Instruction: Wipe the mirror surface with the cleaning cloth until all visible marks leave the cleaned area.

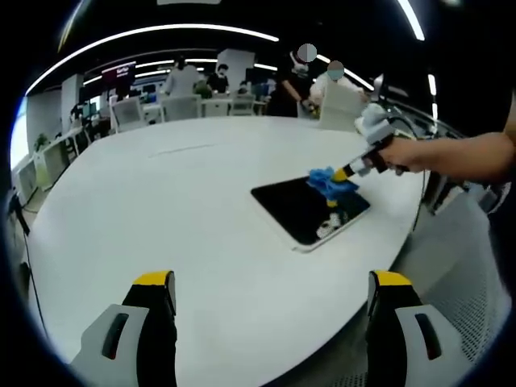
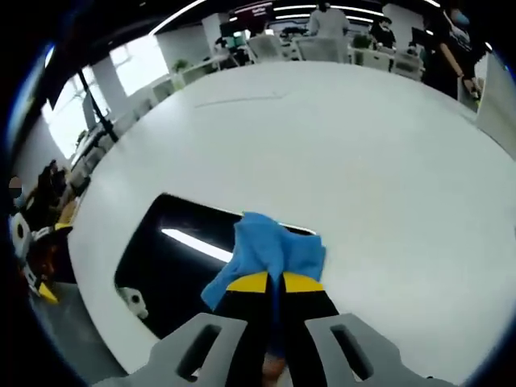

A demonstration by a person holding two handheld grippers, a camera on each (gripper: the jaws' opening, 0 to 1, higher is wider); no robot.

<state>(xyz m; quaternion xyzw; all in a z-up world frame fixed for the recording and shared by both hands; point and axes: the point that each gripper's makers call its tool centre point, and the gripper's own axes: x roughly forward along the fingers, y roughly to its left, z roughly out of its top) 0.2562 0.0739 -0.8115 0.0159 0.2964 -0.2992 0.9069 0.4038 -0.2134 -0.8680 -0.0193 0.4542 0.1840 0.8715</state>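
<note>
Right now the right gripper [image 2: 274, 284] fingers pinch the cloth [image 2: 270, 251] on the mirror [image 1: 310, 208] near the counter [image 1: 185, 210] edge; hard strokes could push it off. Left gripper [image 1: 270, 294] fingers stand wide.

Long white ceiling light strips [image 1: 161, 32] lit the room evenly and brightly, and the broad white oval tabletop [image 1: 185, 210] looked pale and nearly washed out, with only faint shadows. The dark rectangular mirror panel [image 2: 173, 258] carried a sharp white streak of reflected ceiling light in the right gripper view. A bright window [image 2: 141, 68] glared at that view's upper left. Fisheye bending curved the tabletop edges, and distant chairs and people appeared soft and smeared.
</note>
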